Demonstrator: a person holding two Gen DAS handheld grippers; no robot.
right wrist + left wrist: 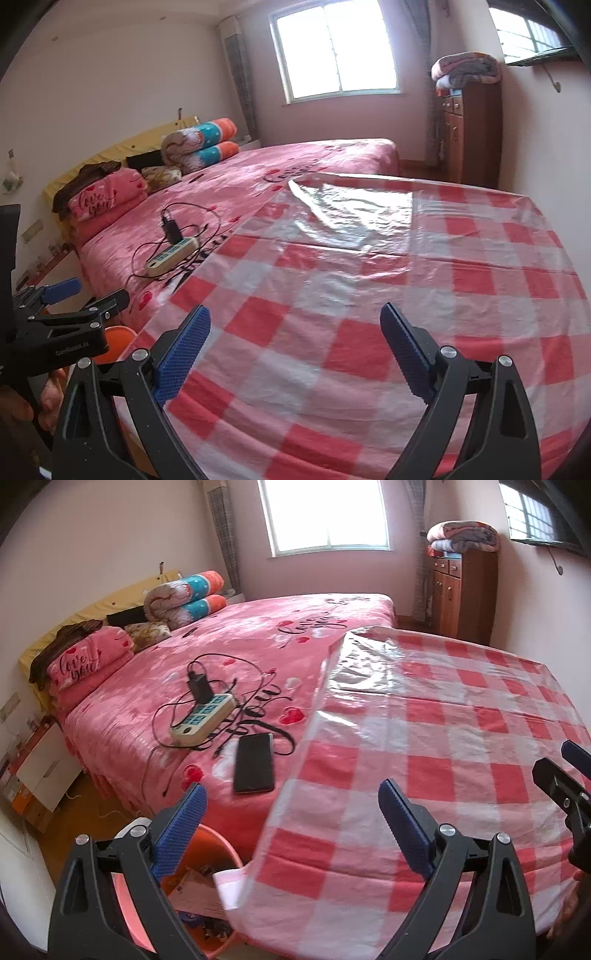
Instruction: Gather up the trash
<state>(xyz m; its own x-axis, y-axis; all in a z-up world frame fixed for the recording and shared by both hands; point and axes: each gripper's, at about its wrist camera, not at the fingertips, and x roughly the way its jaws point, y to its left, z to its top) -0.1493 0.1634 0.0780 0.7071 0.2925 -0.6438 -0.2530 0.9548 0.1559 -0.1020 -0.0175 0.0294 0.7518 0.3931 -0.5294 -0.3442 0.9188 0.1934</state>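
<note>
An orange trash bin (pixel 218 843) stands on the floor below the table's near left corner, with paper scraps (pixel 195 890) inside; its rim also shows in the right wrist view (pixel 118 334). My left gripper (pixel 291 812) is open and empty above the bin and the edge of the table with the red-and-white checked plastic cloth (pixel 443 746). My right gripper (pixel 295 332) is open and empty over the same cloth (pixel 369 295). The right gripper shows at the right edge of the left wrist view (pixel 565 775); the left one shows at the left of the right wrist view (pixel 74 299).
A pink bed (pixel 229 642) lies left of the table, with a power strip and charger (pixel 203 716), cables and a black phone (pixel 255 762) on it. Folded quilts (pixel 184 598) lie at its head. A wooden cabinet (pixel 461 594) stands at the far right wall.
</note>
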